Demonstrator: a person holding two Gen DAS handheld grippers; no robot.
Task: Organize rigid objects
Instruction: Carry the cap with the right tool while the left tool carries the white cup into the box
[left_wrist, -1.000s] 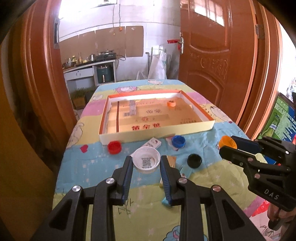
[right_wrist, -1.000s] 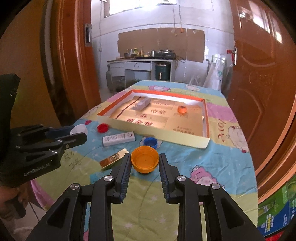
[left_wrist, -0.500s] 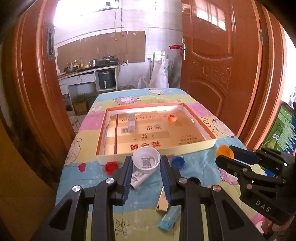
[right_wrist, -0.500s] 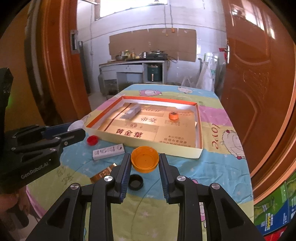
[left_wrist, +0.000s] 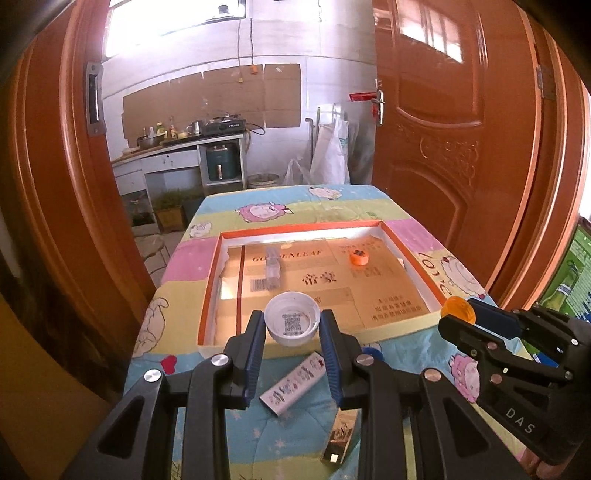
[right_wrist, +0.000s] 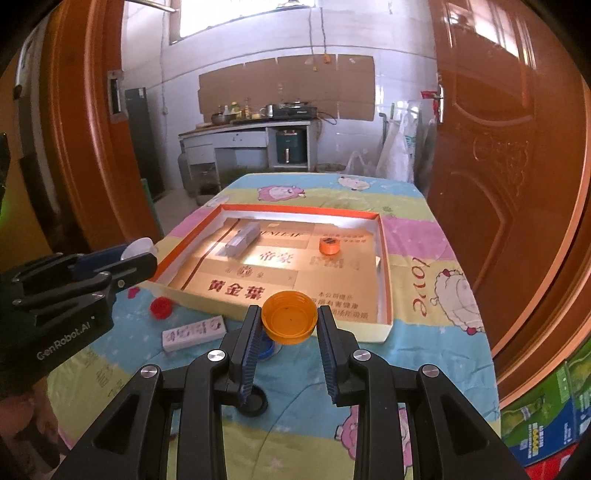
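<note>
While the left claw (left_wrist: 292, 326) pinches a white cap (left_wrist: 293, 318) by its sides and the right claw (right_wrist: 289, 325) likewise clamps an orange cap (right_wrist: 289, 322), both caps hang open side up over the near wall of the shallow orange-rimmed box (right_wrist: 384, 266). Inside it, a small orange cap (right_wrist: 329, 246) and a grey packet (right_wrist: 242, 240) lie toward the far side, leaving the near floor bare. Outside that wall, a white strip (right_wrist: 194, 334), red cap (right_wrist: 161, 308), blue cap (right_wrist: 266, 349), black cap (right_wrist: 255, 403) and gold packet (left_wrist: 341, 435) crowd the quilted tabletop (right_wrist: 436, 362).
</note>
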